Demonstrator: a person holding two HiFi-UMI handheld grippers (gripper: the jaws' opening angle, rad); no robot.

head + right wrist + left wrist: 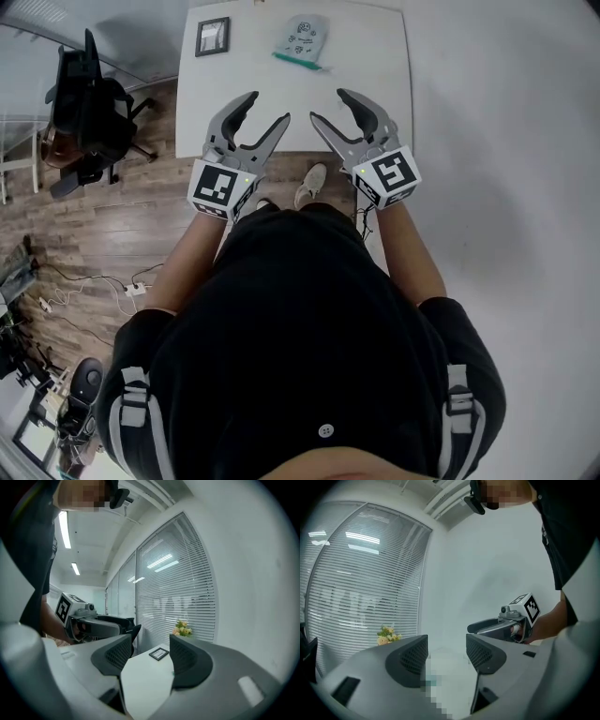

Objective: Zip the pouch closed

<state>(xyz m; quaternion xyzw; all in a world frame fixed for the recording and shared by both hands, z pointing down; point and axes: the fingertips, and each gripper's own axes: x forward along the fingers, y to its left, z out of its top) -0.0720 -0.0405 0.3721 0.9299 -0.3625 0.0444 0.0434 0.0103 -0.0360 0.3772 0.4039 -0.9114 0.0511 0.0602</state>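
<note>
Grippers above a white table [281,103], head view. Left gripper [269,106] and right gripper [328,105] hover side by side over the near edge, each with its jaws spread apart and nothing between them. Pouch [302,37], pale with a teal zip edge, lies flat at 12 o'clock from the grippers, well apart from both. Framed picture [212,37] lies at 11 o'clock, near the pouch. Office chair [89,103] stands at 9 o'clock on the wood floor [94,234].
</note>
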